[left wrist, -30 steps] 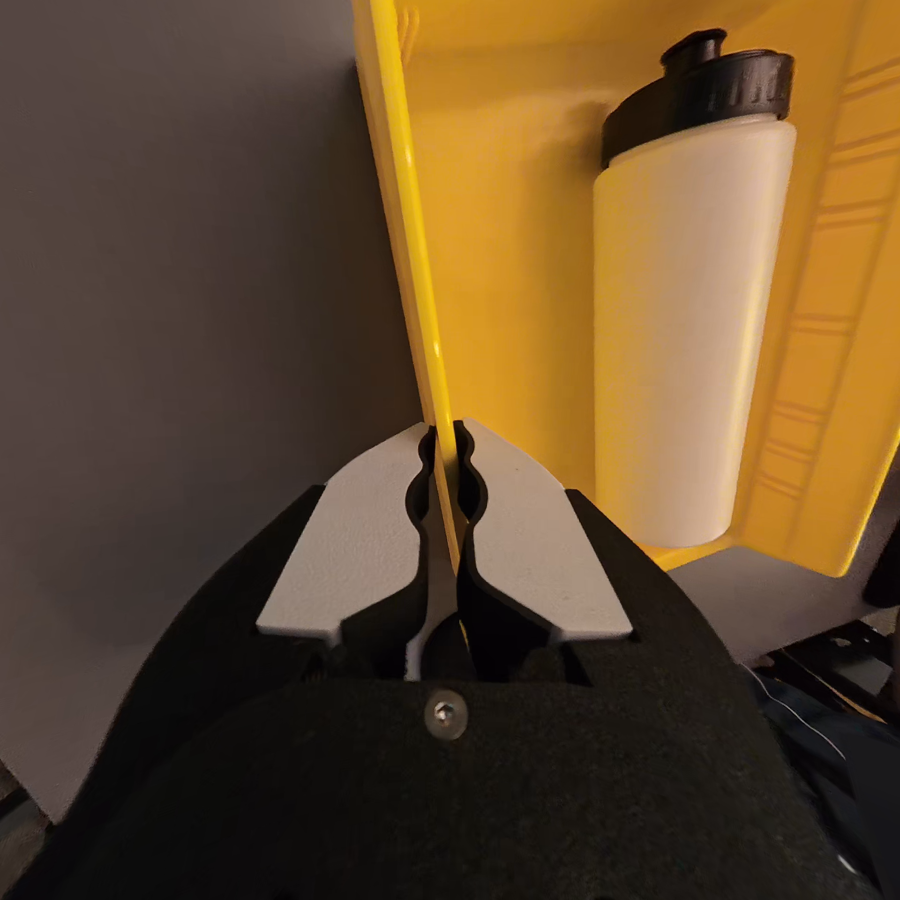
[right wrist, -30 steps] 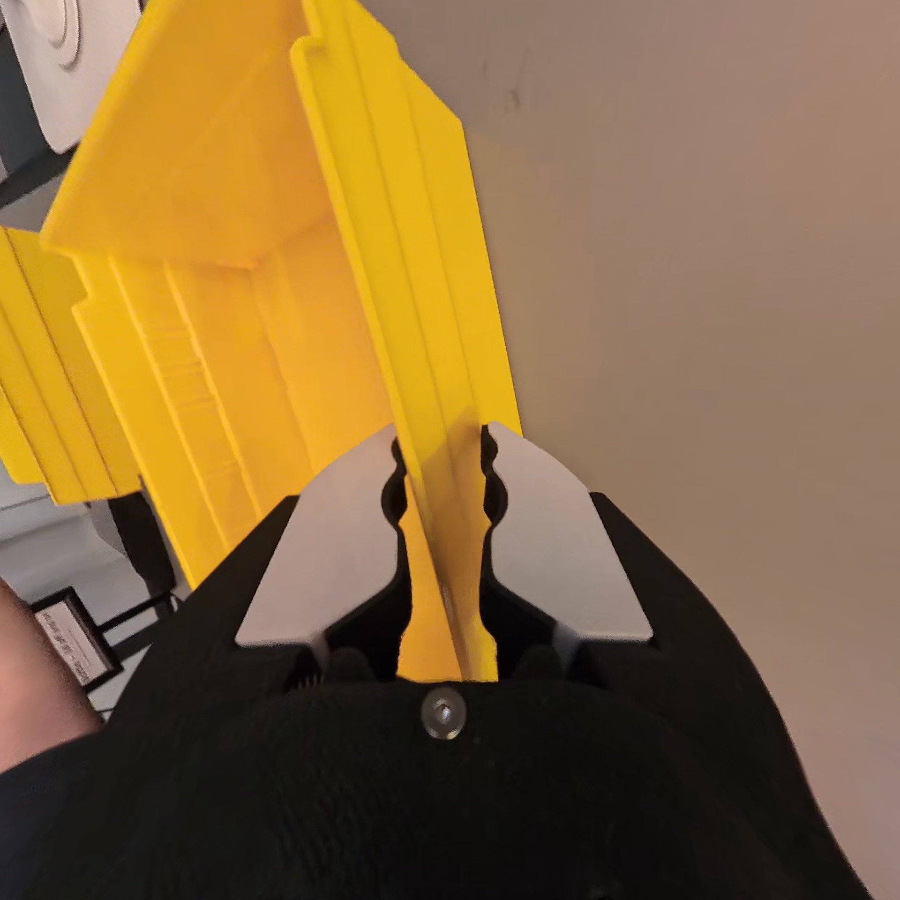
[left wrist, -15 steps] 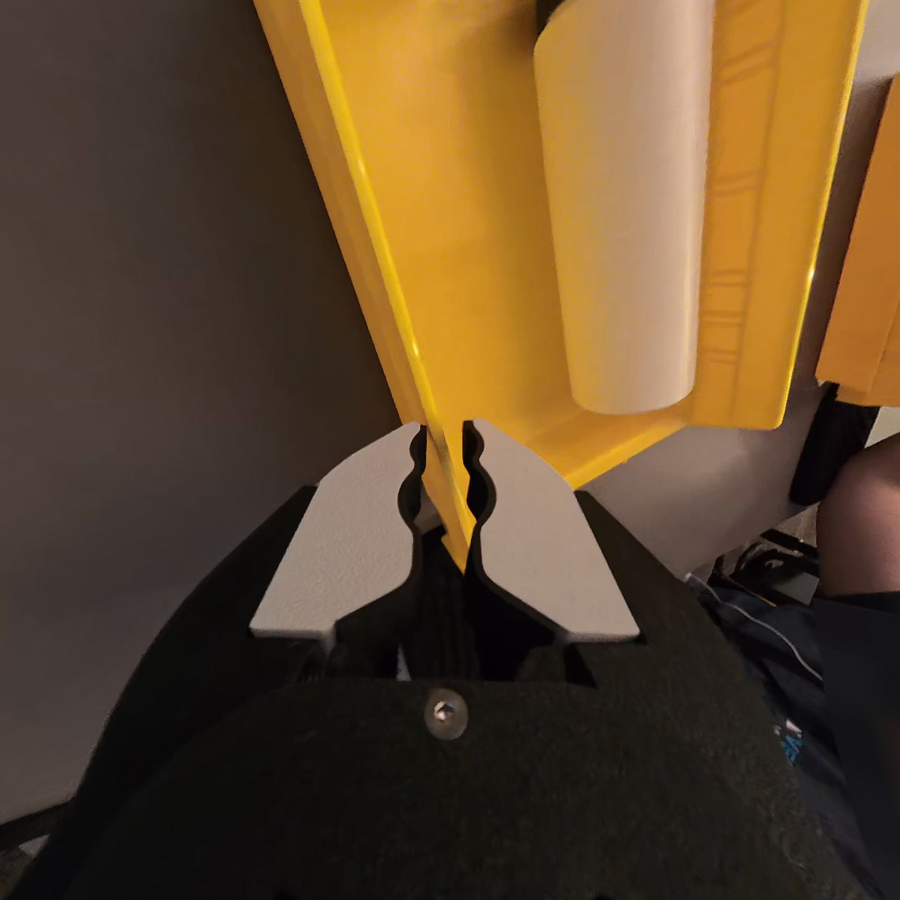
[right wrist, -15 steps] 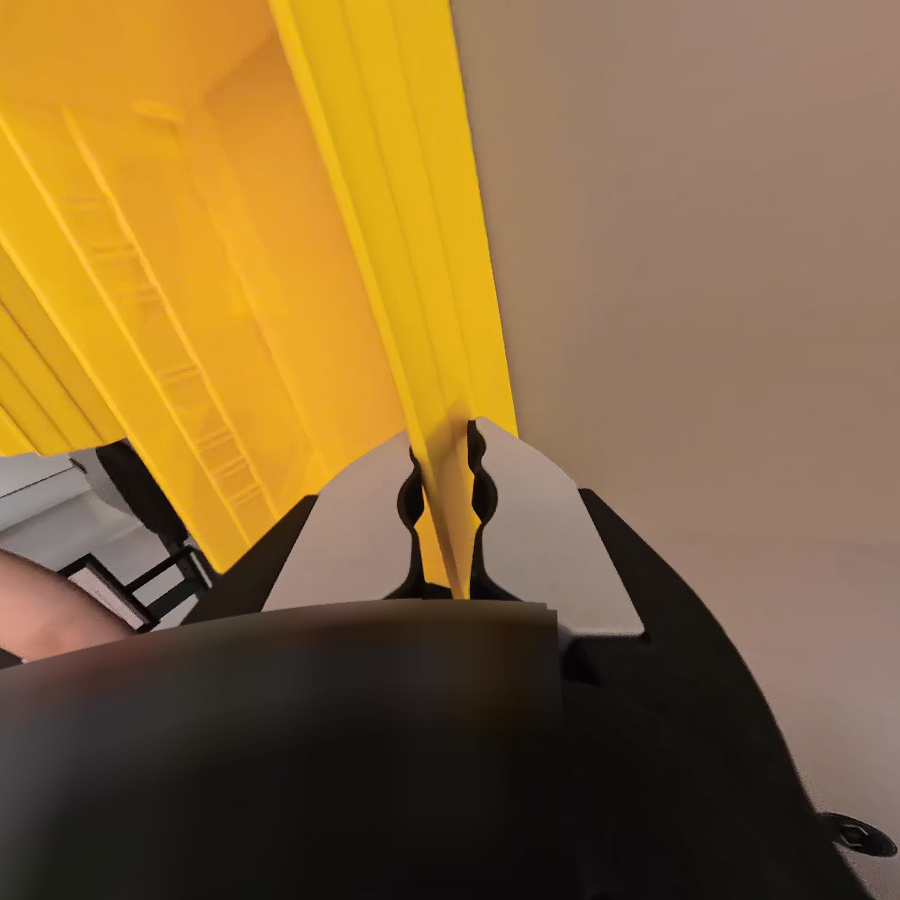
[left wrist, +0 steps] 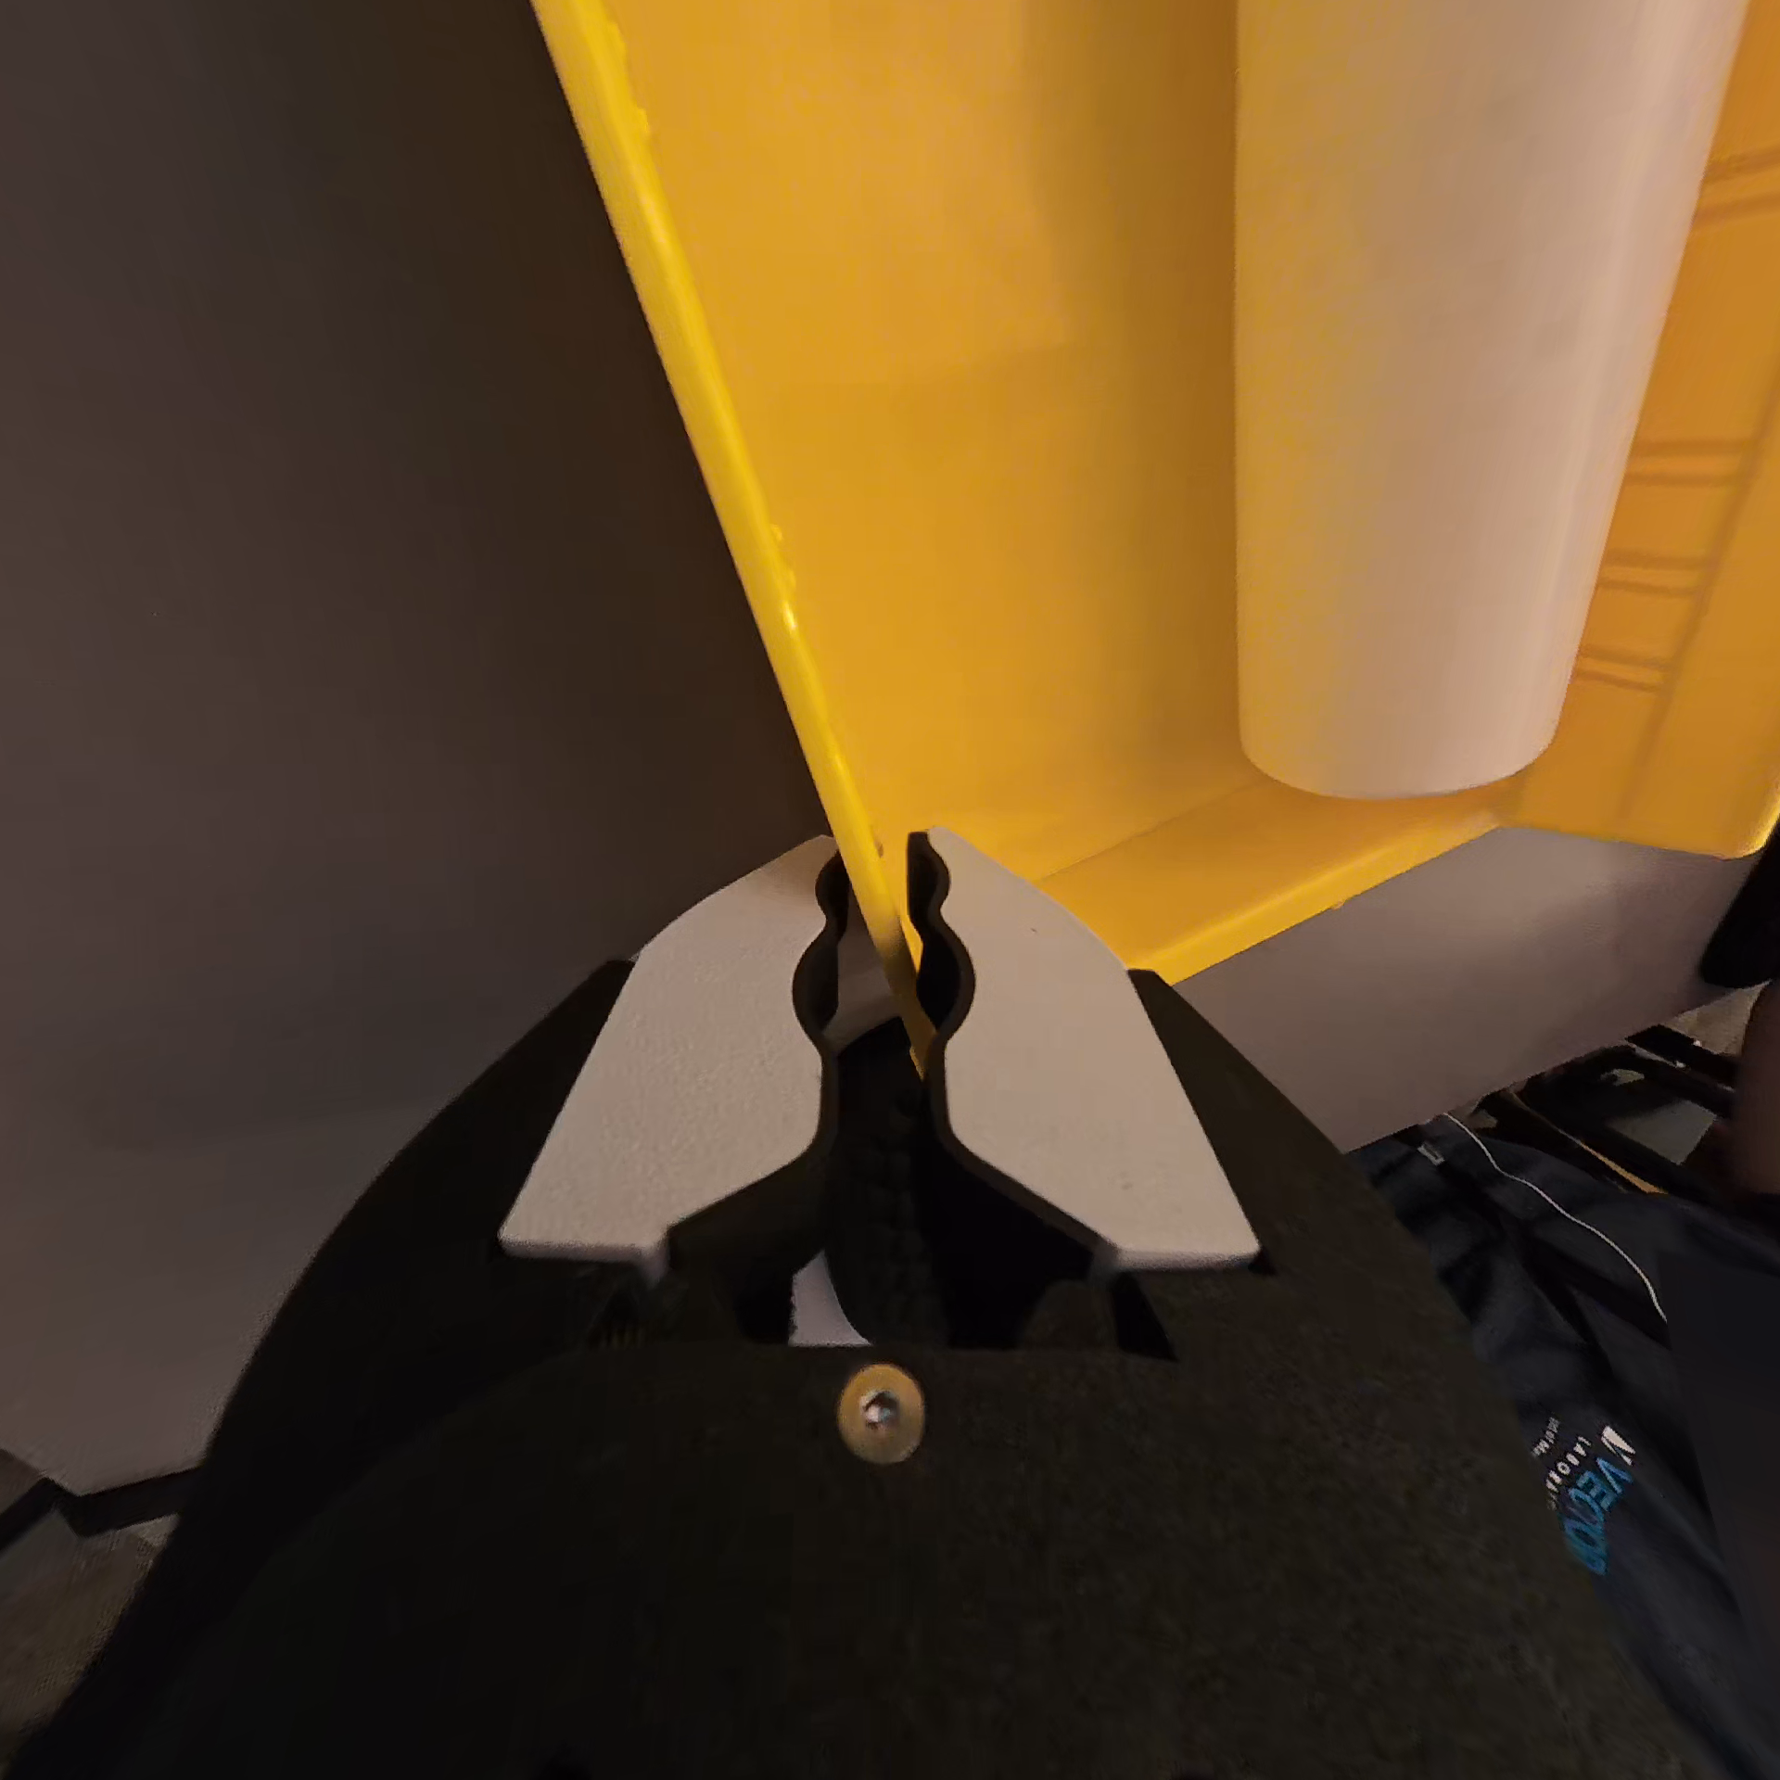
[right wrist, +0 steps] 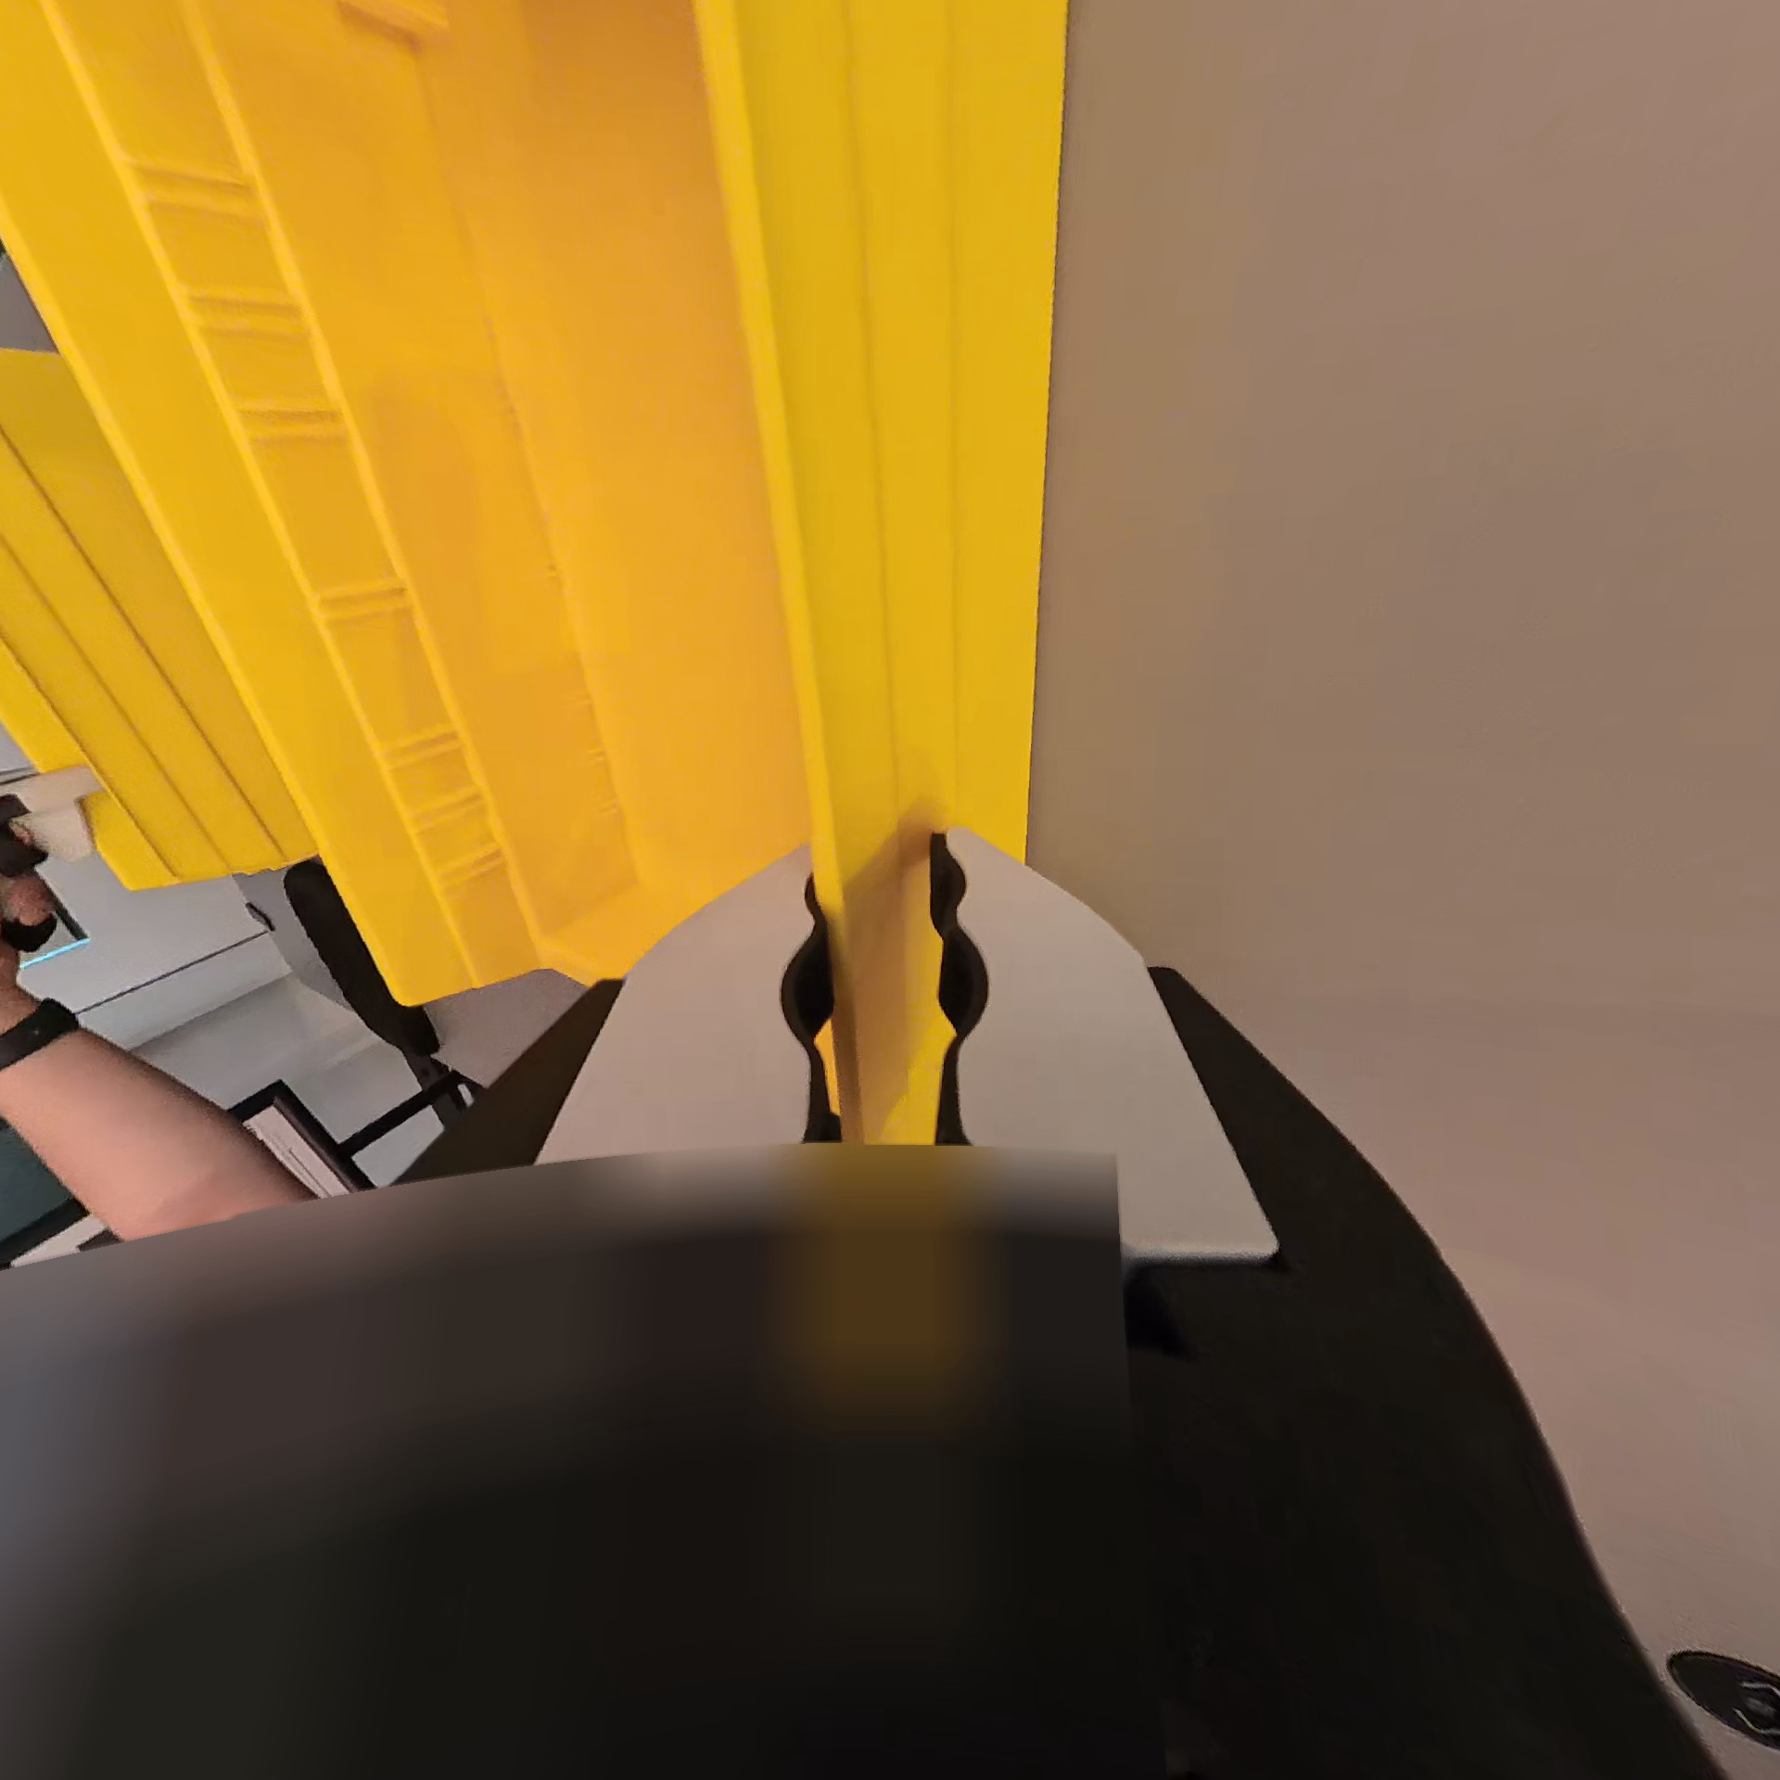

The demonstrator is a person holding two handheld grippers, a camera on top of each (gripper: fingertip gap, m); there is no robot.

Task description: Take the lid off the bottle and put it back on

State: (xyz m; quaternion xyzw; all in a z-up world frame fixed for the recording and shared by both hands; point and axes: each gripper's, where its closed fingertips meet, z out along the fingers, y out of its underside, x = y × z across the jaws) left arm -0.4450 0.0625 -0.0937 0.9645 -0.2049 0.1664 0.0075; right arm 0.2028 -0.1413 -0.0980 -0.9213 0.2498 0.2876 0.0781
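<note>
1. The white plastic cylinder bottle (left wrist: 1503, 405) shows only its smooth body and flat base; its lid is out of view.
2. One bottle lies inside the yellow plastic bin (left wrist: 1011, 482), at one o'clock from the left tongs (left wrist: 878, 852).
3. The left tongs are closed on the bin's thin side wall; the right tongs (right wrist: 872, 843) pinch its opposite rim over the grey table (right wrist: 1397, 578).

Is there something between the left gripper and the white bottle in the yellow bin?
Yes. The left gripper is clamped on the yellow bin's side wall; the white bottle lies inside, beyond that wall. The lid is out of view.
</note>
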